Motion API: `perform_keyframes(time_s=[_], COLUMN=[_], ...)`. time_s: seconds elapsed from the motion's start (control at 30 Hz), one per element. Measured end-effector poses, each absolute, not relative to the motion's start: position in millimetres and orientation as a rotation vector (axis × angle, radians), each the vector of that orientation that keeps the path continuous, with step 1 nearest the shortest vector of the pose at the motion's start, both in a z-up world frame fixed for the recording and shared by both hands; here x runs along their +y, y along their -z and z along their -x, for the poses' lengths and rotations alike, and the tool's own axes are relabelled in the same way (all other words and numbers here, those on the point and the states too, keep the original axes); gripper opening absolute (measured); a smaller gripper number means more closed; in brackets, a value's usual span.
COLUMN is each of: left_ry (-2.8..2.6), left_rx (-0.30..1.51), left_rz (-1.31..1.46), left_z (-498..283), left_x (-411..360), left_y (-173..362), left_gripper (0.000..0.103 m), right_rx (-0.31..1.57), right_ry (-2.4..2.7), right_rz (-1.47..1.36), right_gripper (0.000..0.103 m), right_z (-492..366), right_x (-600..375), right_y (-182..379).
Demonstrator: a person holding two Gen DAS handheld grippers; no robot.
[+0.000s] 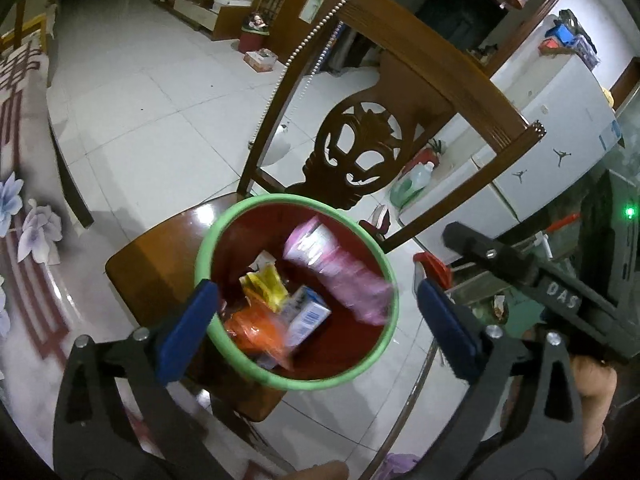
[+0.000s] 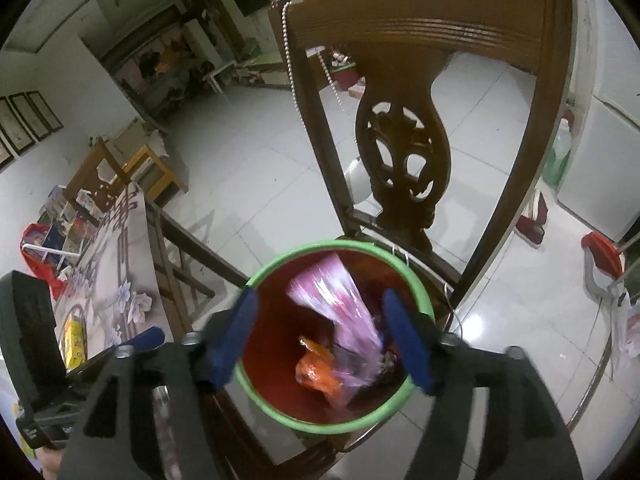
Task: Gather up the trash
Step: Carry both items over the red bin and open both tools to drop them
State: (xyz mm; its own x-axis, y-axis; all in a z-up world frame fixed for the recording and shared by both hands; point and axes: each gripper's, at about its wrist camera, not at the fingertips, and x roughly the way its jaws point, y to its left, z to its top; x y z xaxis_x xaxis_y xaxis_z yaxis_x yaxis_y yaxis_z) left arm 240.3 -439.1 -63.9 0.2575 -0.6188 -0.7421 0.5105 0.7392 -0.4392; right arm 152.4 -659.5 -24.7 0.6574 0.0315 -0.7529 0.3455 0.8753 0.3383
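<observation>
Standing on a wooden chair (image 1: 160, 264), the green-rimmed bin (image 1: 297, 378) is filled with wrappers. A blurred pink packet (image 2: 348, 312) is seen inside it. Both the left gripper (image 1: 316, 320) and right gripper (image 2: 328, 336) are held released above, nothing grasped.

A carved wooden chair (image 2: 404, 152) is being shown on a white tiled floor (image 1: 160, 120), with a bead string (image 2: 289, 52) being draped over its back. A white fridge (image 1: 552, 148) is being seen beyond it, and a flower-patterned worktop (image 1: 24, 220) is being caught at the left.
</observation>
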Motion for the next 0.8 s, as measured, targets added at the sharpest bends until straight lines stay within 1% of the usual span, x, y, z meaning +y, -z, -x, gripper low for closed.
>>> perform_keyframes(time_s=[0.07, 0.13, 0.3, 0.37, 0.43, 0.6, 0.8], left_ry=[0.758, 0.727, 0.702, 0.693, 0.674, 0.621, 0.506], left_rx=[1.062, 1.051, 1.037, 1.024, 1.004, 0.946, 0.887], left_rz=[0.12, 0.1, 0.086, 0.089, 0.095, 0.1, 0.116], left_z=[-241, -239, -232, -227, -221, -202, -179], left_x=[-431, -424, -405, -393, -378, -336, -264], left_y=[64, 61, 54, 47, 38, 13, -11], left_gripper=[0.098, 0.098, 0.098, 0.098, 0.098, 0.098, 0.098], right_rx=[0.83, 0.823, 0.806, 0.801, 0.787, 0.736, 0.712], right_ry=[0.197, 0.201, 0.215, 0.213, 0.213, 0.175, 0.042], right_rz=[-0.485, -0.482, -0.457, -0.45, -0.413, -0.305, -0.235], right_gripper=[0.079, 0.082, 0.088, 0.093, 0.095, 0.096, 0.096], right_z=[-151, -151, -153, -154, -155, -160, -168], right_x=[-660, -660, -653, -649, -637, -594, -526], right_y=[23, 21, 16, 14, 7, -14, -31])
